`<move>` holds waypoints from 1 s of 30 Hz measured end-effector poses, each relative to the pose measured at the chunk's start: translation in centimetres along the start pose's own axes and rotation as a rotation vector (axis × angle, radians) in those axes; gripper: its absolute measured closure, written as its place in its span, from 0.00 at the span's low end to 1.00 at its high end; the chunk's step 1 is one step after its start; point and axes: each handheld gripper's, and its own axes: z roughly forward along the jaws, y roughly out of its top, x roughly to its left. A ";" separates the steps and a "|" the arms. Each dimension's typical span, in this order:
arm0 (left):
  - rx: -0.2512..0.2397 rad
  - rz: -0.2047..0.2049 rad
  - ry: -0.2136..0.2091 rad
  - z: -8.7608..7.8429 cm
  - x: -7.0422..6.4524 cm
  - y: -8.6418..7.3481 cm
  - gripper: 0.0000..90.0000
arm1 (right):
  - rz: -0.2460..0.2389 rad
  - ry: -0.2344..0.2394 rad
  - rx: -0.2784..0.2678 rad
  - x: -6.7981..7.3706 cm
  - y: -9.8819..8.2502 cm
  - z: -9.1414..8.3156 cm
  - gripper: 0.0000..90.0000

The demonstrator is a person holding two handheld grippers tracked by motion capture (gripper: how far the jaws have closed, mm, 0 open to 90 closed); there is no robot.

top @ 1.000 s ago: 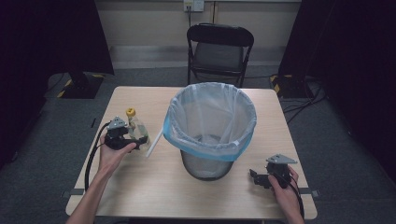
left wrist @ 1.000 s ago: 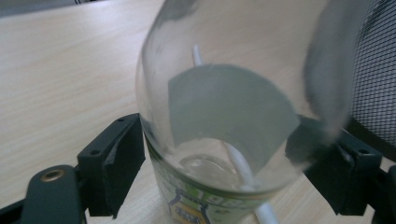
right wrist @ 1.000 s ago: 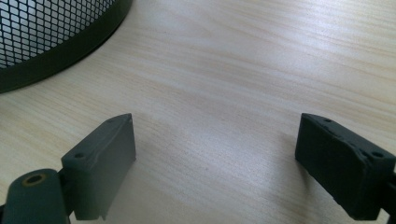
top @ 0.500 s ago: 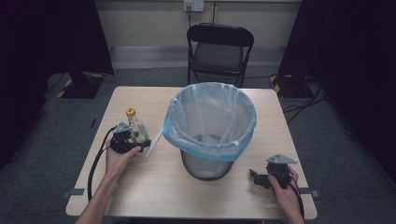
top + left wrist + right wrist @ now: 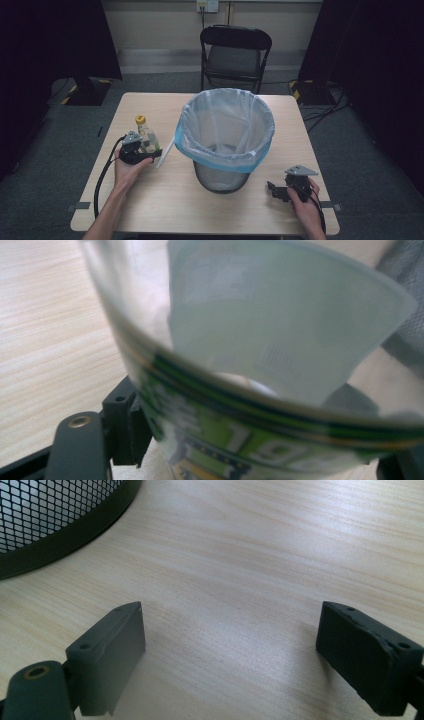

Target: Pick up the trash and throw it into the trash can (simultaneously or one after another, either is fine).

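The left gripper has moved closer to the bin in the last second and now holds the bottle between its jaws, just left of the bin. I think the bottle is now grasped and ready to be lifted into the bin. The right gripper rests wide and empty, right of the bin.

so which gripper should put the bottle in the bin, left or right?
Left. The left gripper already has its jaws around the bottle, right beside the bin. The right gripper is open over bare table, the bin between it and the bottle.
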 end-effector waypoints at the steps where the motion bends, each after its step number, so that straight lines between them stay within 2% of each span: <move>1: 0.000 0.000 0.002 0.0 0.0 0.0 0.29 | -0.001 0.000 -0.001 0.0 0.0 0.0 0.12; 7: 0.000 -0.002 0.019 0.0 -0.2 0.1 0.30 | -0.001 0.000 -0.001 0.0 0.0 0.0 0.12; 12: -0.013 -0.020 0.031 0.2 -0.2 0.1 0.30 | -0.001 0.000 -0.001 0.0 0.0 0.0 0.13; 16: -0.022 -0.035 0.027 0.0 -0.1 0.1 0.30 | 0.001 0.000 0.000 0.0 0.0 0.0 0.12; 26: -0.081 -0.073 0.013 -1.2 0.2 0.5 0.31 | -0.001 0.000 -0.001 0.0 0.0 0.0 0.12; 29: -0.101 -0.085 -0.020 -1.4 0.4 0.6 0.31 | -0.001 0.000 -0.001 0.0 0.0 0.0 0.12; 30: -0.097 -0.079 -0.017 -1.5 0.4 0.6 0.31 | -0.001 0.000 -0.001 0.0 0.0 0.0 0.12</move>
